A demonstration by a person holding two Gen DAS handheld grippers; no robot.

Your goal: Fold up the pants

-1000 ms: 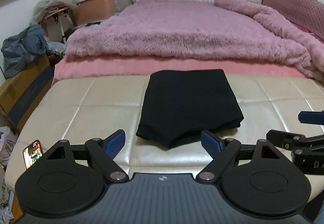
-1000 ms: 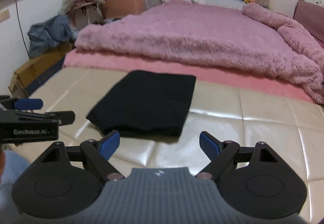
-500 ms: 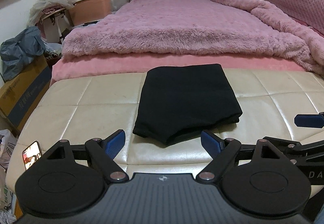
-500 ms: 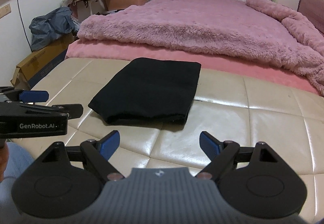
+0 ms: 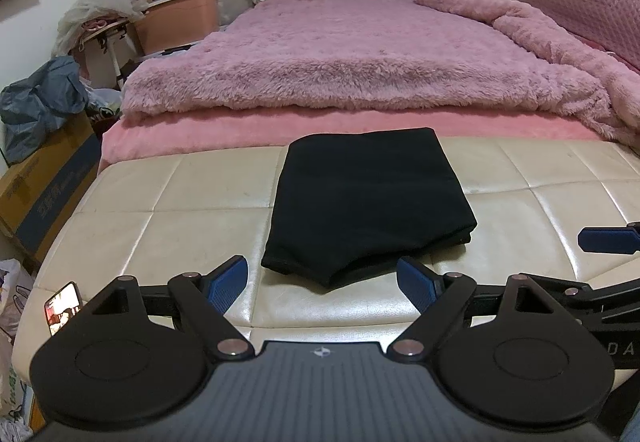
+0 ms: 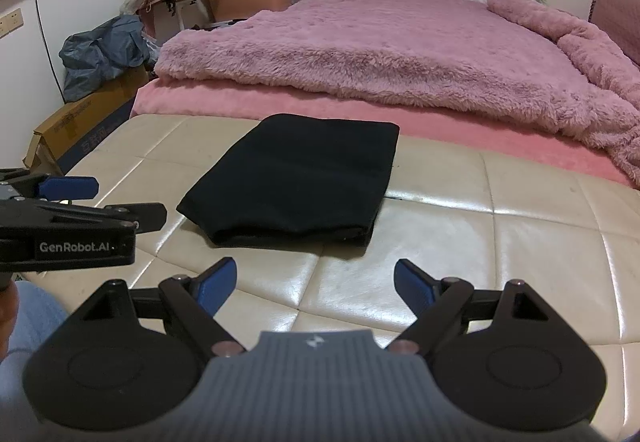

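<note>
Two grippers hover over the cream padded bench (image 5: pixel 168 202), and neither holds anything. The left gripper (image 5: pixel 322 279) has its blue-tipped fingers spread wide just short of the near edge of the pants (image 5: pixel 372 198); the right gripper (image 6: pixel 315 281) is likewise spread, a little further back and to the right of the cloth, over bare cushion. The pants (image 6: pixel 300 182) lie as a compact black rectangle of several layers in the middle of the bench, their far edge close to the pink bed (image 5: pixel 360 62) beyond. A phone (image 5: pixel 62 307) sits at the near left corner.

Judging by that tidy shape, the folding looks essentially done (or down to one last fold at most). If another fold is wanted, the next move calls for both grippers to pinch the near corners, through all layers, and carry them evenly to the far edge; otherwise only a smoothing press remains.
</note>
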